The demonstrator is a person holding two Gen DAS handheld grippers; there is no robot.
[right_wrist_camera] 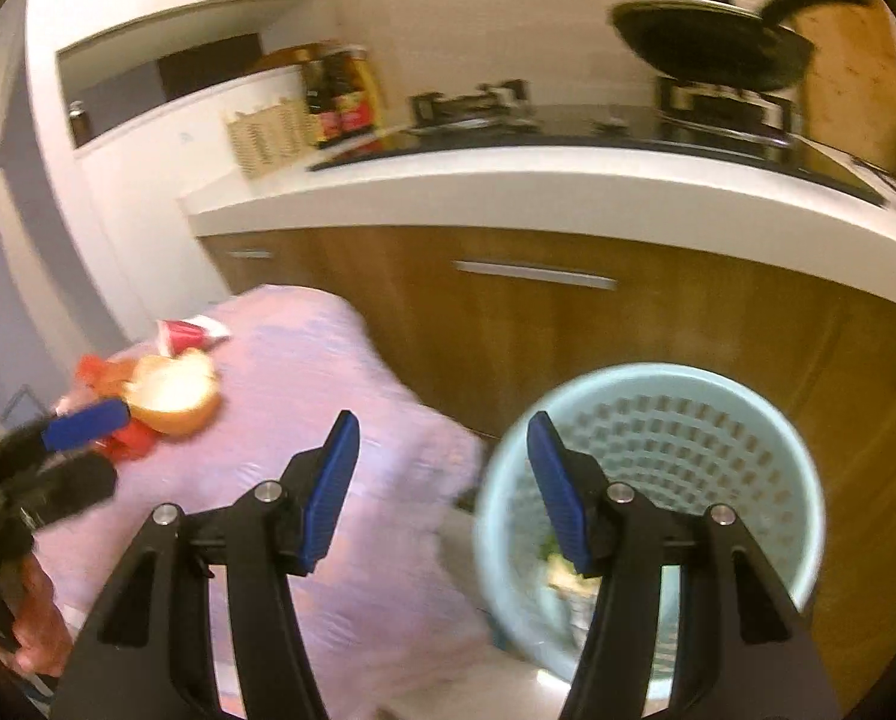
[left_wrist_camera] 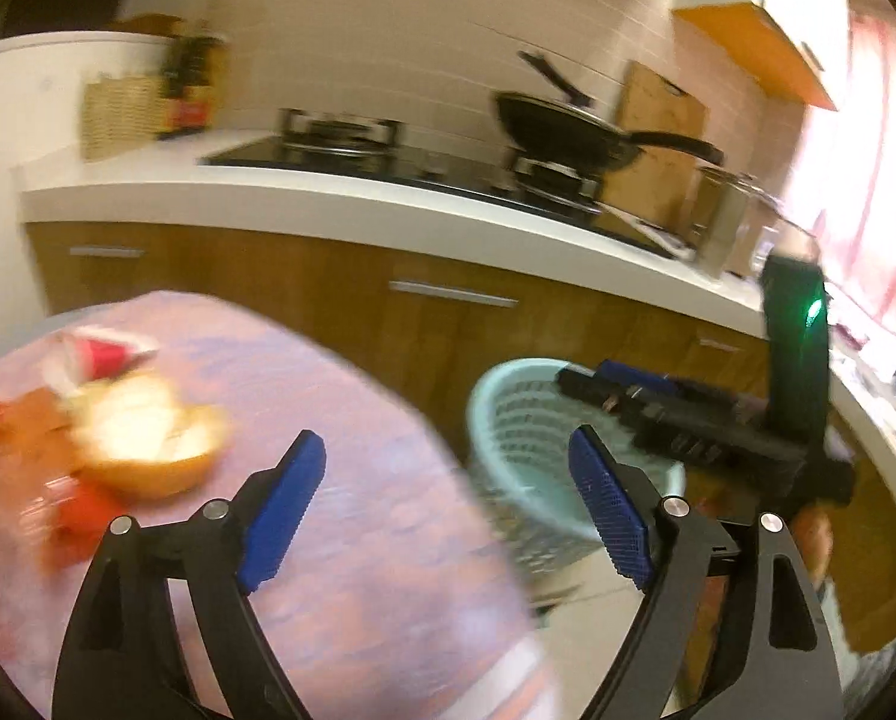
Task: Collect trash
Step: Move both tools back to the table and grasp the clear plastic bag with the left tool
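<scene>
A pale blue slatted trash basket (right_wrist_camera: 748, 414) stands on the floor beside the table; some trash lies at its bottom. It also shows in the left wrist view (left_wrist_camera: 508, 414). On the pink tablecloth (left_wrist_camera: 340, 528) lie an orange peel half (left_wrist_camera: 154, 450), a red-and-white wrapper (left_wrist_camera: 103, 354) and red scraps (left_wrist_camera: 82, 516). My left gripper (left_wrist_camera: 448, 480) is open and empty above the table's right edge. My right gripper (right_wrist_camera: 442, 474) is open and empty, over the gap between table and basket. The peel (right_wrist_camera: 175, 396) and wrapper (right_wrist_camera: 187, 333) show in the right wrist view too.
A white kitchen counter (right_wrist_camera: 538, 186) with wooden cabinets (right_wrist_camera: 628, 330) runs behind. On it are a stove with a black wok (left_wrist_camera: 568, 126), bottles (right_wrist_camera: 343, 93), a wicker basket (left_wrist_camera: 118, 114) and a cutting board (left_wrist_camera: 658, 138). Frames are motion-blurred.
</scene>
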